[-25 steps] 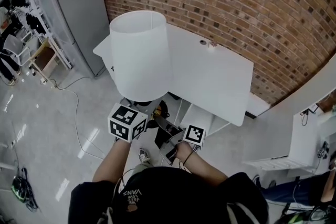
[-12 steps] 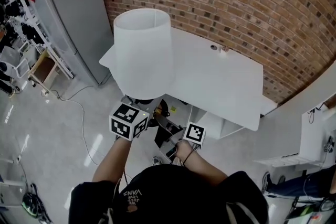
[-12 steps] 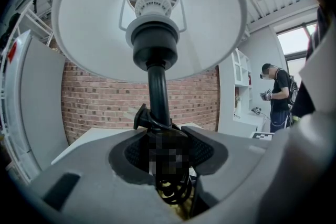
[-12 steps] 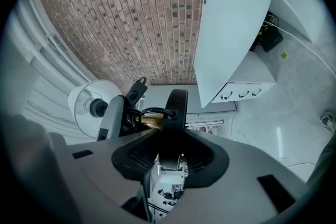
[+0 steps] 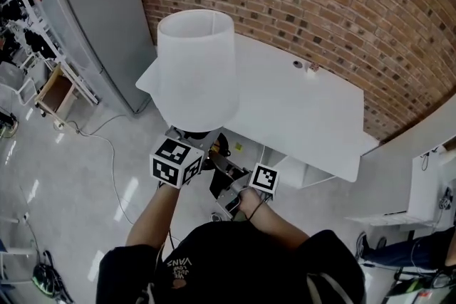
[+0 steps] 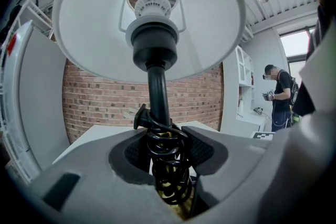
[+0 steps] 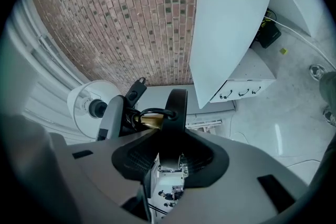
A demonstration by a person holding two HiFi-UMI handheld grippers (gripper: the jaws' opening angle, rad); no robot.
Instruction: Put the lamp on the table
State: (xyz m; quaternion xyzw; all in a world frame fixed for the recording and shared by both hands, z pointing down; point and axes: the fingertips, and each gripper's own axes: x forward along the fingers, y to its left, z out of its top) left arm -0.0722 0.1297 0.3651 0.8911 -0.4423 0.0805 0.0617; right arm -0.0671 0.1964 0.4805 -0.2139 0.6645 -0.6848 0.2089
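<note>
**Carrying the lamp [image 5: 196,82] by stem [image 6: 156,86] and base [image 7: 177,107]**

The lamp hangs beside the table [image 5: 306,117], not yet on it. The left gripper [image 6: 169,150] jaws clamp its cord-wrapped stem; the right gripper [image 7: 167,152] jaws pinch the base. Likely top-heavy, shade [image 6: 94,18] fragile: hold the stiff stem.

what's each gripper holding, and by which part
Both hold the lamp: the left gripper clamps its cord-wrapped stem, and the right gripper clamps the edge of its black base.

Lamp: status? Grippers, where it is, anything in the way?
Left gripper shut on lamp at the stem, right gripper on its base. Lamp upright, not yet on table. Only small items at table's far edge.
</note>
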